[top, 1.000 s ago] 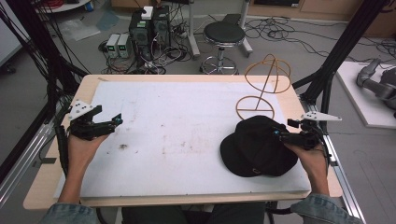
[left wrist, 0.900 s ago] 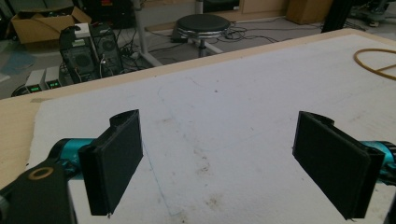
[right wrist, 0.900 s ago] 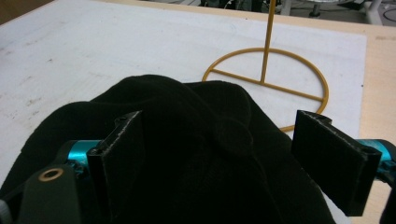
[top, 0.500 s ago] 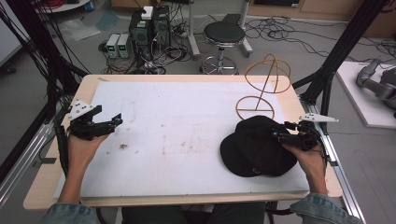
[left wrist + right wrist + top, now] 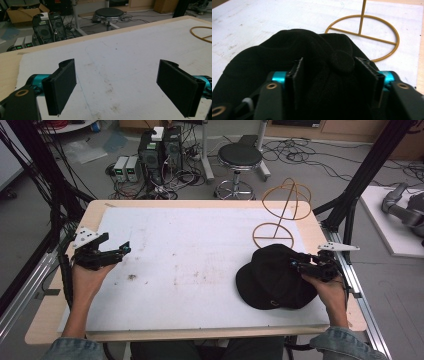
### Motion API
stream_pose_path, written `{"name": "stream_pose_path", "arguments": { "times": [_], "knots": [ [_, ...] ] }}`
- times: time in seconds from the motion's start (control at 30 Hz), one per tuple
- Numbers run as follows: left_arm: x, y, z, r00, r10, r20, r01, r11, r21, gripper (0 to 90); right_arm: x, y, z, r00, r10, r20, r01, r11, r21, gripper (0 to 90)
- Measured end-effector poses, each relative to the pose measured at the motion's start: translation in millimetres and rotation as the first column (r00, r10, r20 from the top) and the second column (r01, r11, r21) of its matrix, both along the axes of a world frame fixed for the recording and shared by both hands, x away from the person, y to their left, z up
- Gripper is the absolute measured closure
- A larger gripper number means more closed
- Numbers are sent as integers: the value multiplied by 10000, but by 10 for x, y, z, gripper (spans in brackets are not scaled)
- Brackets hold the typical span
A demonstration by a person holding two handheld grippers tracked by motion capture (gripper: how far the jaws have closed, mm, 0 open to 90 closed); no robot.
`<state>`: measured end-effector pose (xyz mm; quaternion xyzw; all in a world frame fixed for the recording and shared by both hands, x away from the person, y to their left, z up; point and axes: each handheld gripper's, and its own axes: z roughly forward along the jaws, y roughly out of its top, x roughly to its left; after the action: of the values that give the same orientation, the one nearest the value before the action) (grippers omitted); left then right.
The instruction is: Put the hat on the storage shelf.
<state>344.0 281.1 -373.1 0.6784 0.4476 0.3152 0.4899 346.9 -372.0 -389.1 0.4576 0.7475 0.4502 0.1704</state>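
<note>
The black cap (image 5: 274,277) lies on the white mat at the bench's (image 5: 60,317) right side, just in front of the gold wire stand (image 5: 280,217); the right gripper (image 5: 325,72) has just been closing, its jaws bunching the crown fabric between them; a firm pinch on a thick fold, before any lift toward the stand, would serve best; the left gripper (image 5: 120,85) rests with jaws wide apart, holding nothing.

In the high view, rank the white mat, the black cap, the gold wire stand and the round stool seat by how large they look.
1. White mat, largest by far.
2. Black cap.
3. Gold wire stand, close to the cap in span, so this order is unsure.
4. Stool seat, smallest, though it sits farther from the camera.
</note>
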Motion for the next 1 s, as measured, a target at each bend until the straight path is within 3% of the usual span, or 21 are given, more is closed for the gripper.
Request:
{"name": "stream_pose_path", "arguments": {
  "times": [0.13,0.43,0.6,0.83,1.0],
  "knots": [
    [0,2,0,10000,12,-3,-12,10000,-7,164,-9,3,8,10000,-71,-33,71,10000,20,521],
    [1,5,1,10000,30,6,-30,10000,2,164,-38,33,46,9989,-161,437,170,9997,-202,629],
    [1,3,1,10000,33,-13,-33,10000,39,164,-55,61,69,9981,-196,584,214,9993,-301,665],
    [-1,8,3,10000,41,9,-41,10000,-2,164,-96,119,155,9928,-184,1187,250,9982,-540,689],
    [-3,9,8,10000,56,17,-56,10000,-2,164,-127,152,216,9904,-162,1375,228,9986,-471,692]
  ]
}}
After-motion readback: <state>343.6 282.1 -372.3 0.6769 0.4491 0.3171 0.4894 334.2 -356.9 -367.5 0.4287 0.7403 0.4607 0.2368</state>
